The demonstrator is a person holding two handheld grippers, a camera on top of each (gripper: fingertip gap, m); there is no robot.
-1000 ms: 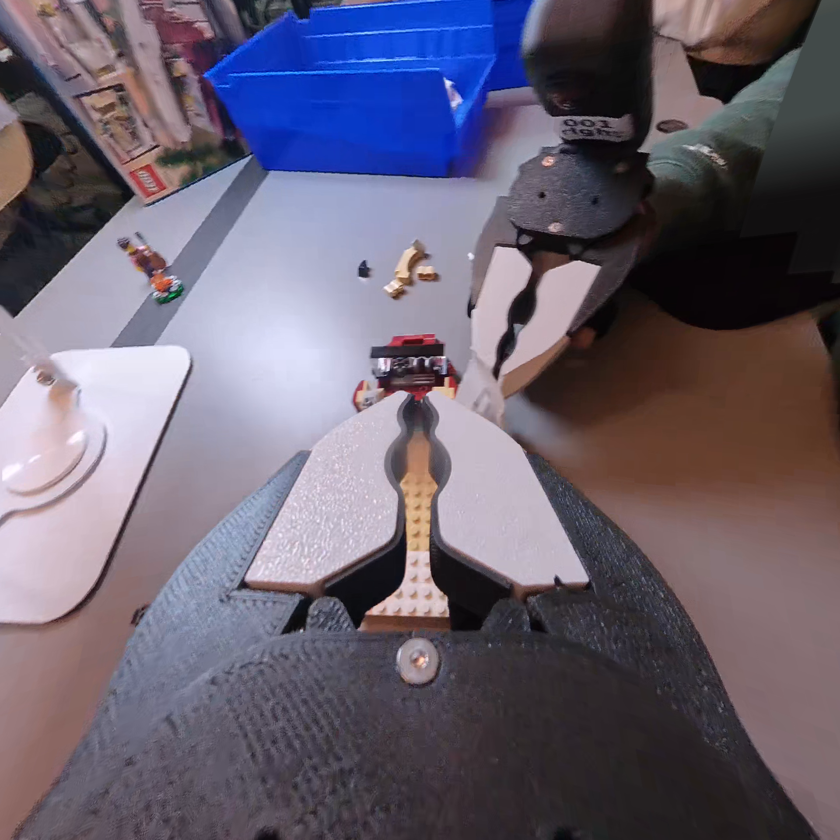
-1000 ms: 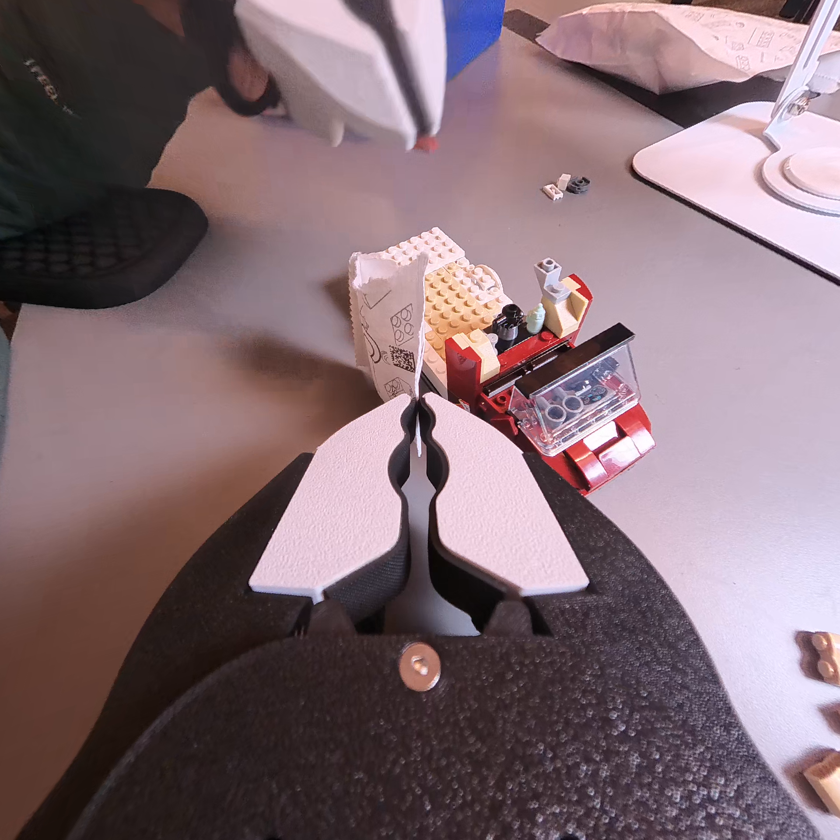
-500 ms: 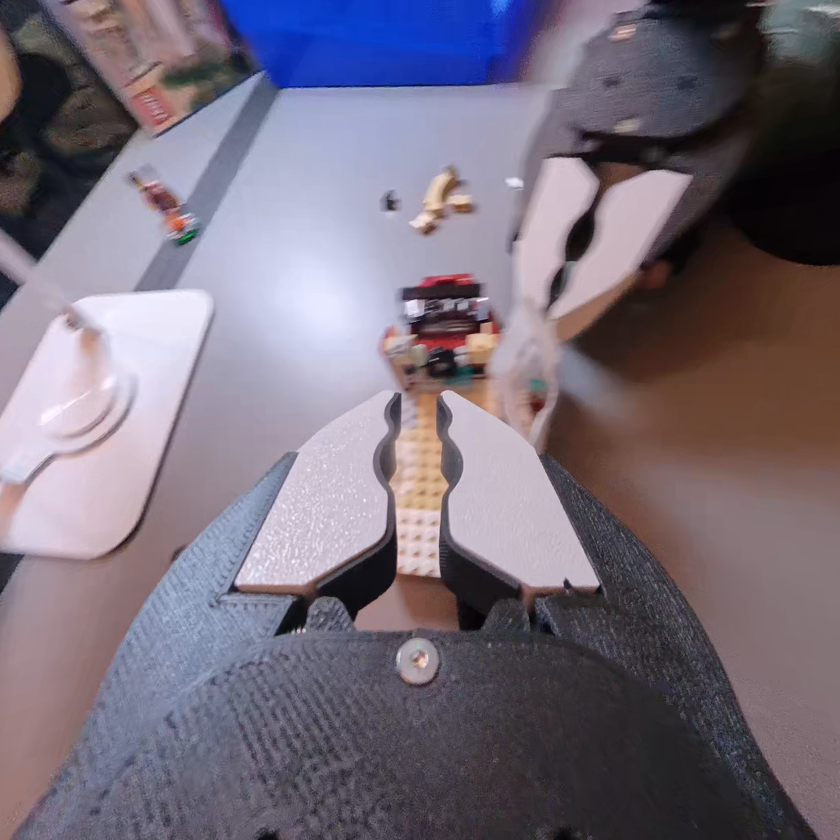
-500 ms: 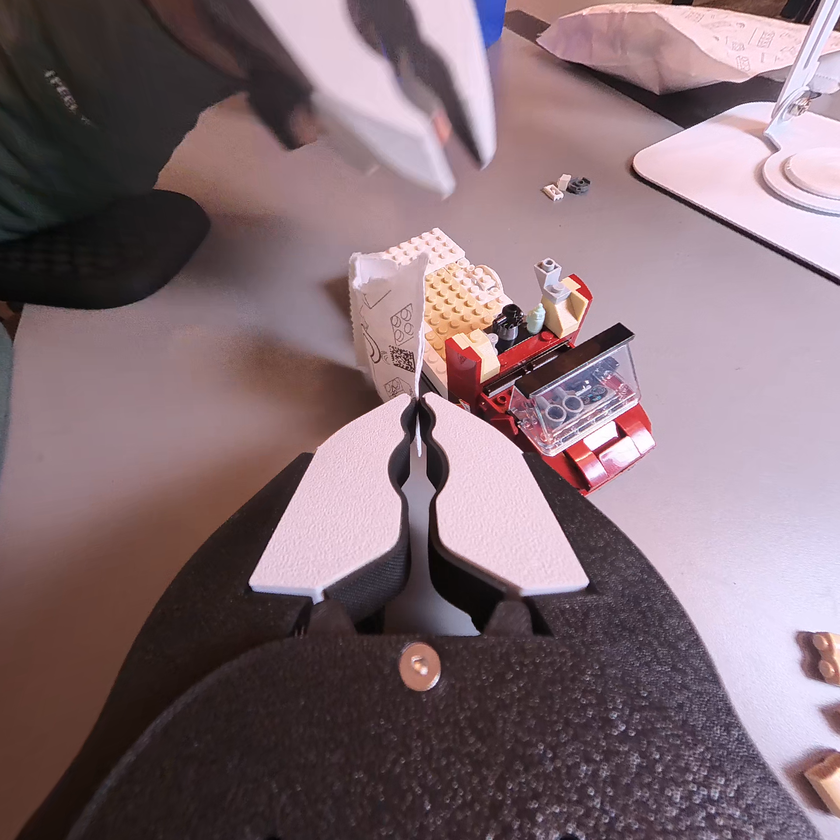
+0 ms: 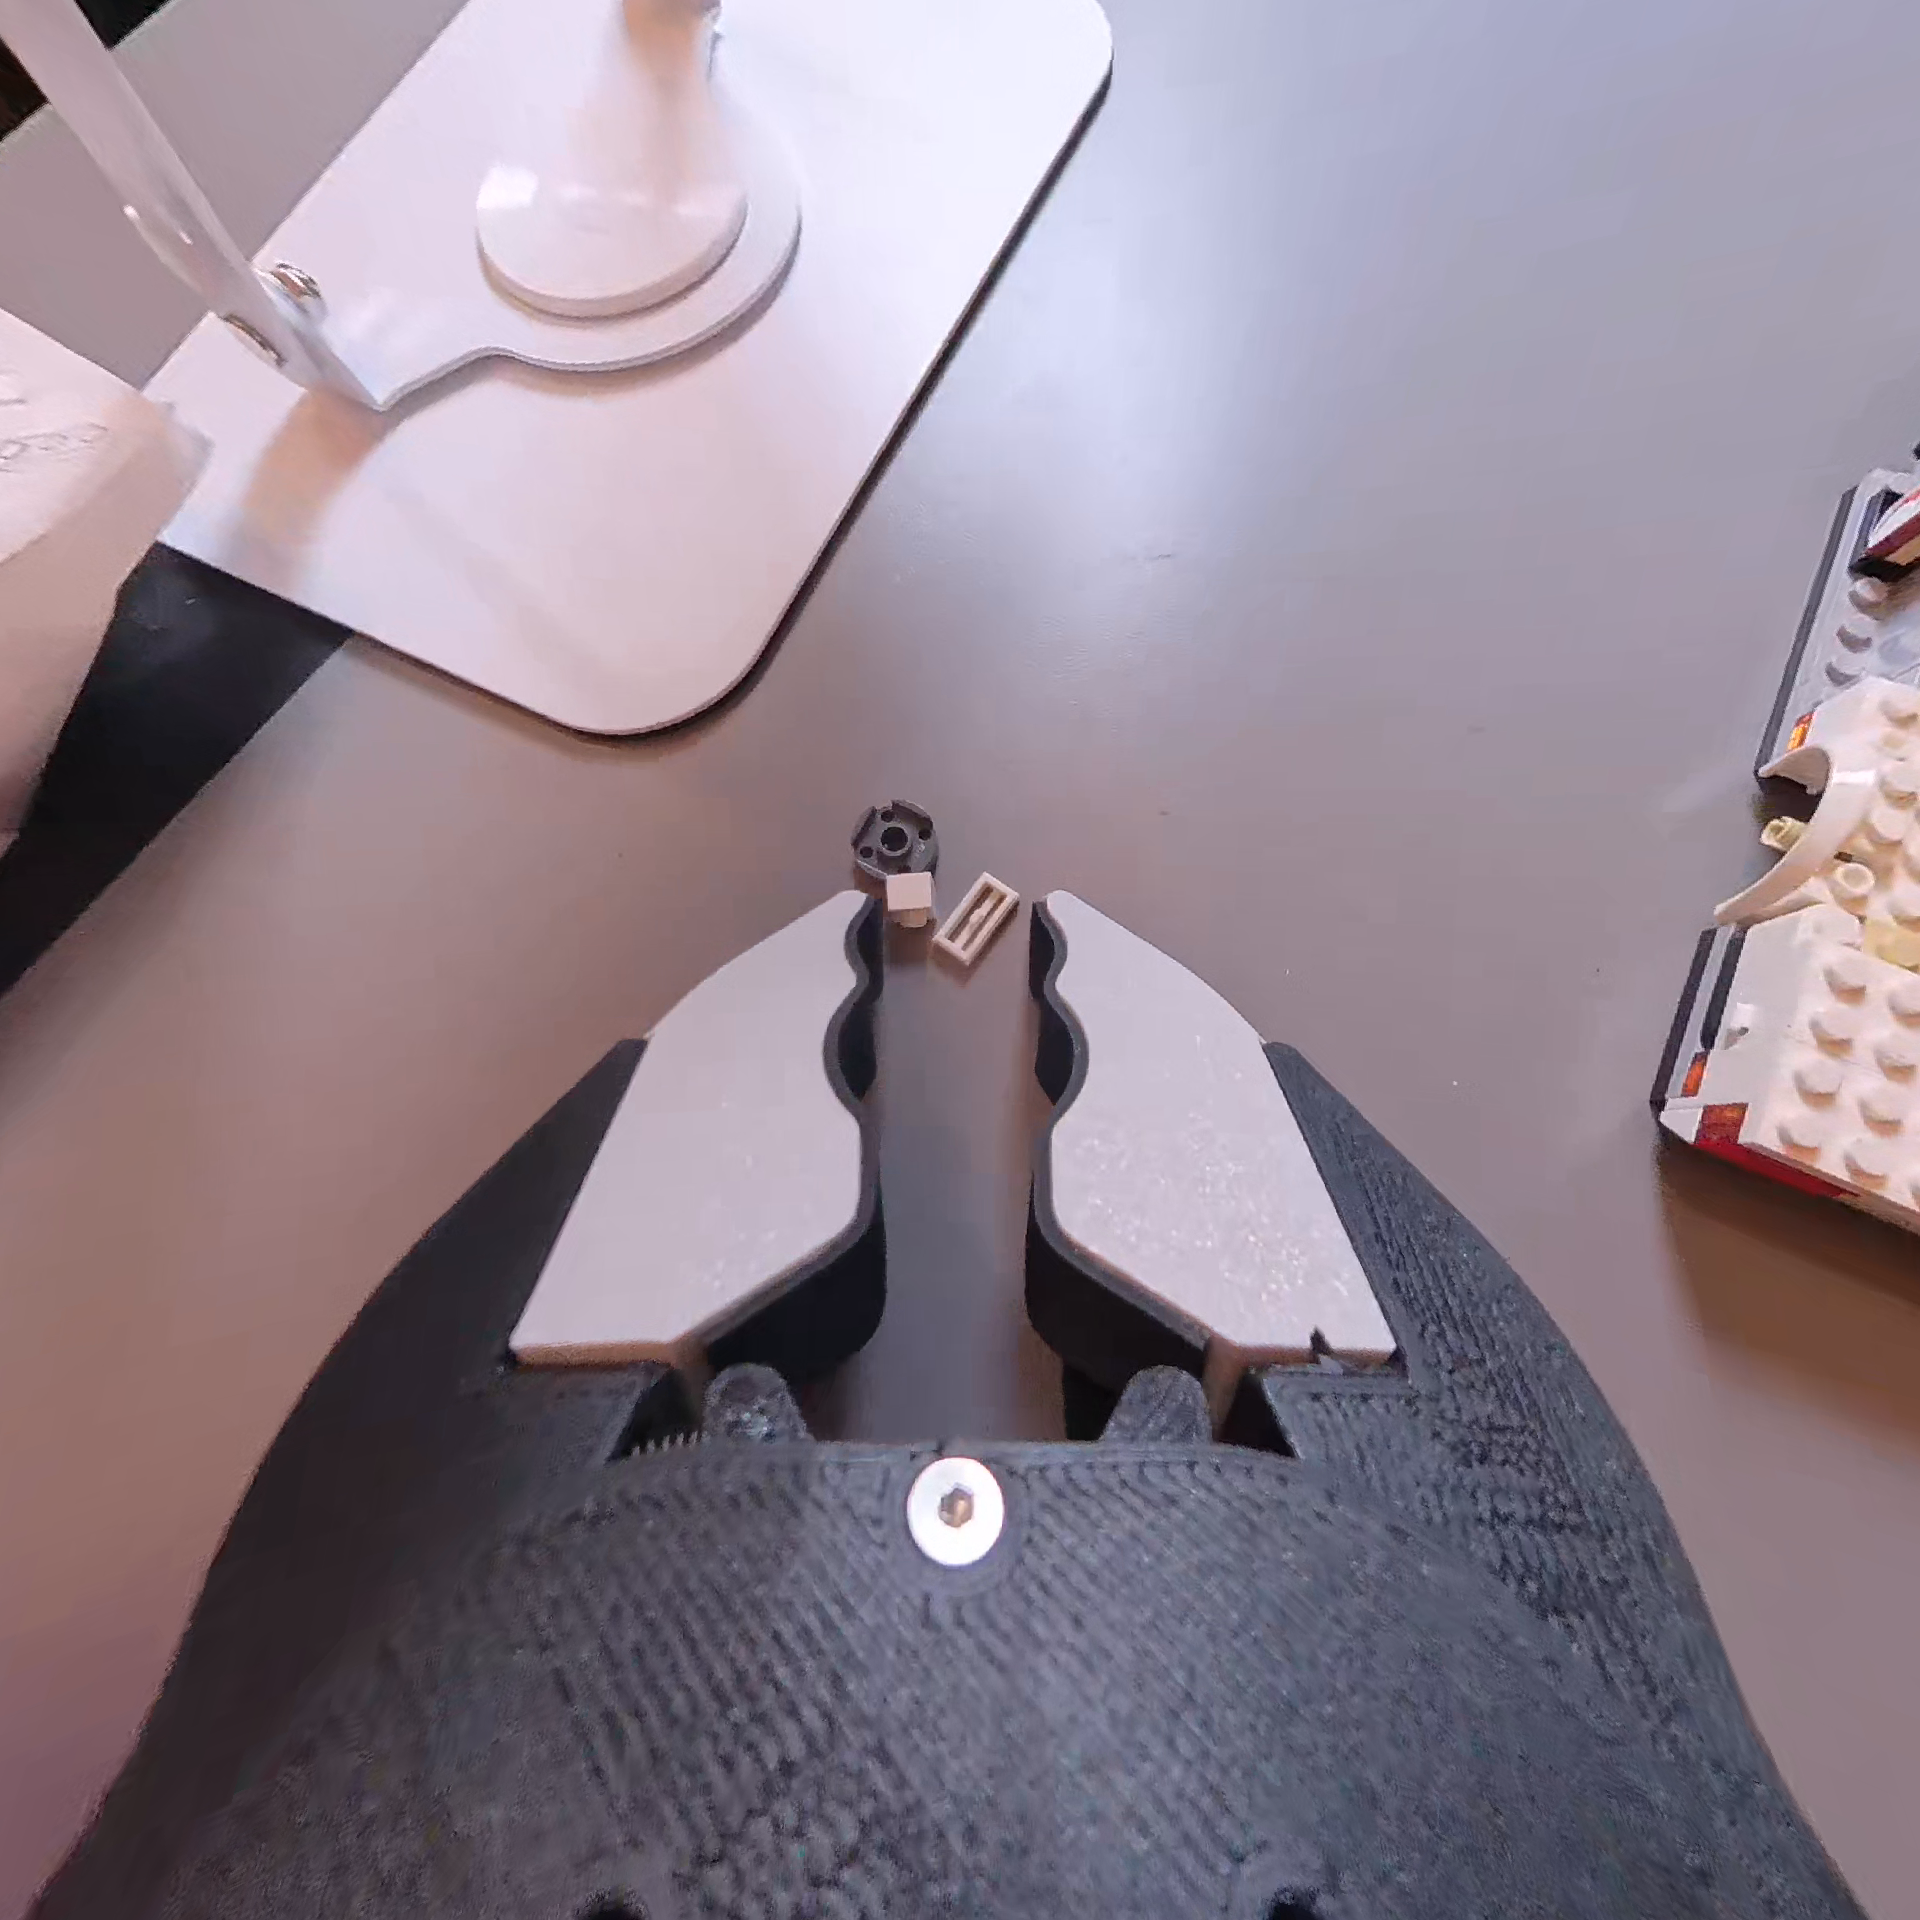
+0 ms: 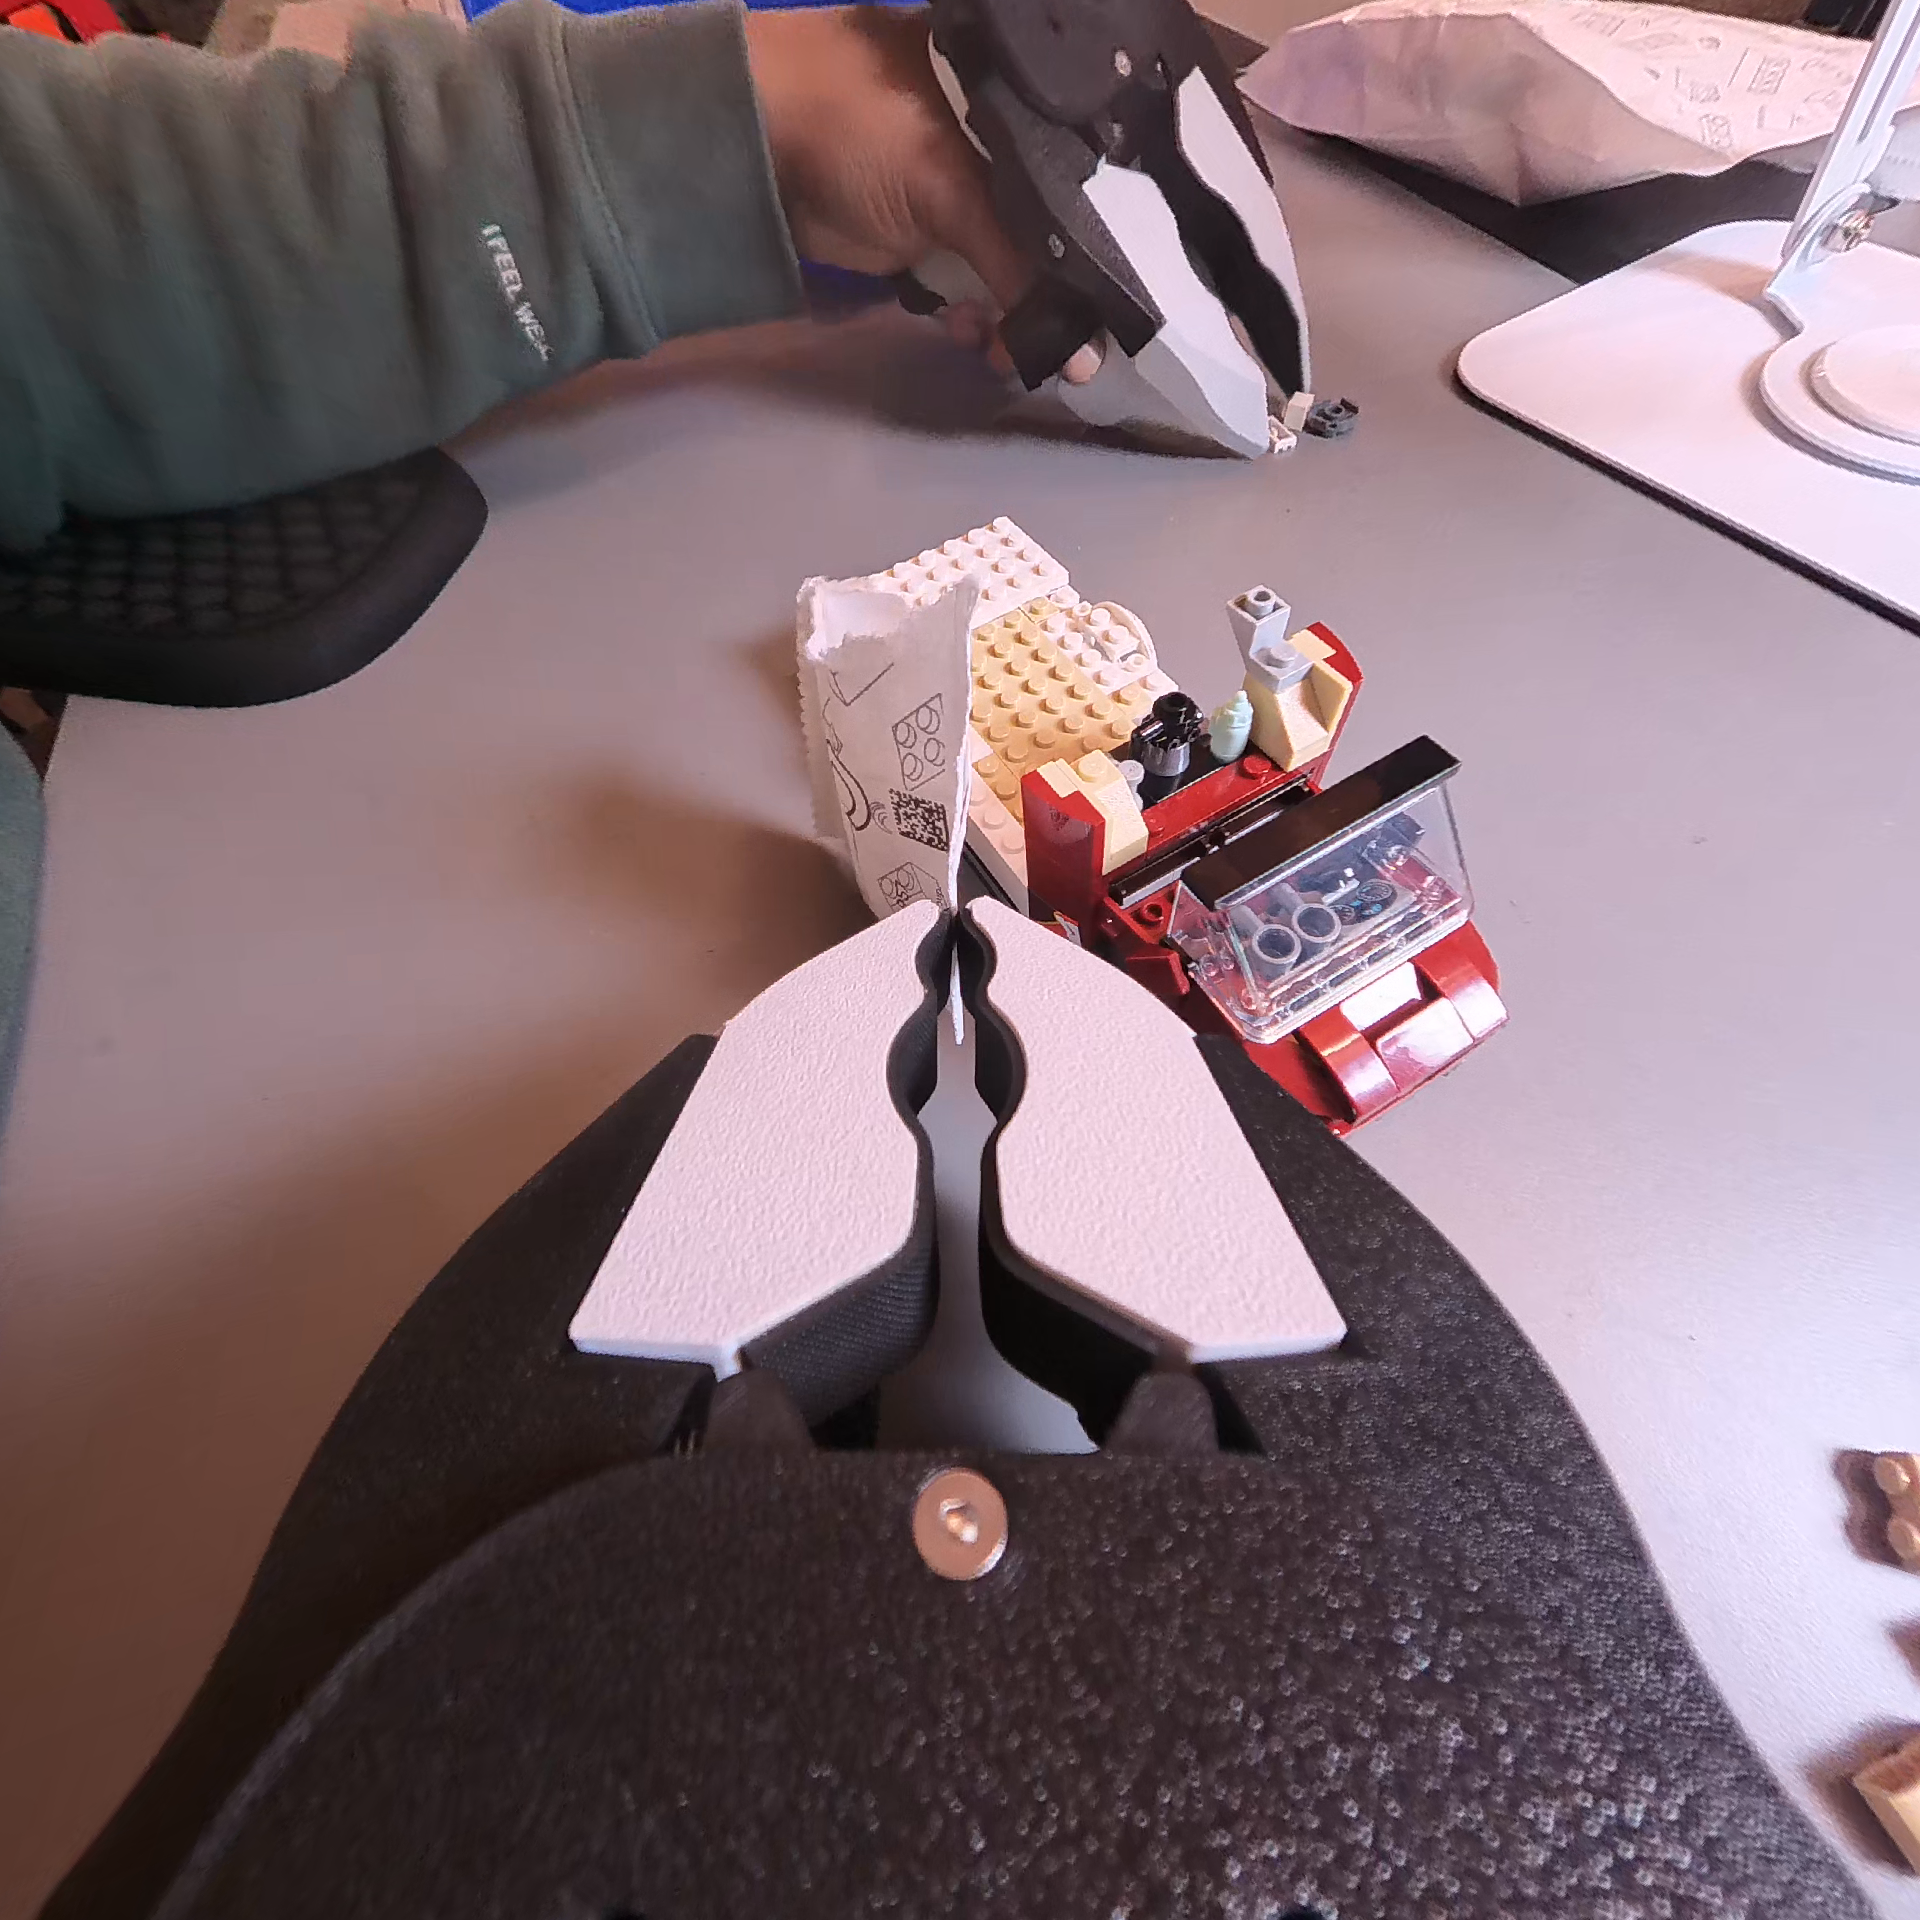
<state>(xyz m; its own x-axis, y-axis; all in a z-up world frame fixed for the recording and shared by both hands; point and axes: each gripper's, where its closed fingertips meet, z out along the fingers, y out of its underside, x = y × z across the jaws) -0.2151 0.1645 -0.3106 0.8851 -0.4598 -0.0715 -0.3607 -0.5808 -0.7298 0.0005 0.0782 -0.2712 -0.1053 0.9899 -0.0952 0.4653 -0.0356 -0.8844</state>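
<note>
Paper bag (image 6: 894,748), white with printed line drawings and torn along its top, stands upright near the middle of the grey table (image 6: 416,935), and the right gripper (image 6: 958,920) has its two pale fingertips clenched on the bag's thin near edge, a sliver of paper running down between the pads. Touching the bag on its right is a brick-built vehicle (image 6: 1226,831): tan and white studded plates at the back, dark red bodywork, a clear hinged windscreen at the front and small grey, black and pale green parts on top.

Farther toward the table's far edge, the left gripper (image 5: 956,920) is tipped down at the surface with its jaws spread apart and nothing clamped. Between and just ahead of its fingertips lie three loose pieces: a small light grey tile (image 5: 975,923) lying underside up, a tiny light grey cube-like brick (image 5: 911,896) close beside the left fingertip, and a dark grey round piece (image 5: 894,836) just beyond it. None is pressed by a pad. A hand (image 6: 883,208) in a green sleeve (image 6: 364,239) holds this gripper.

A white stand base (image 5: 623,416) sits toward the table's far corner, with a second crumpled paper bag (image 6: 1538,94) behind it. Tan bricks (image 6: 1886,1507) lie at the near right edge.
</note>
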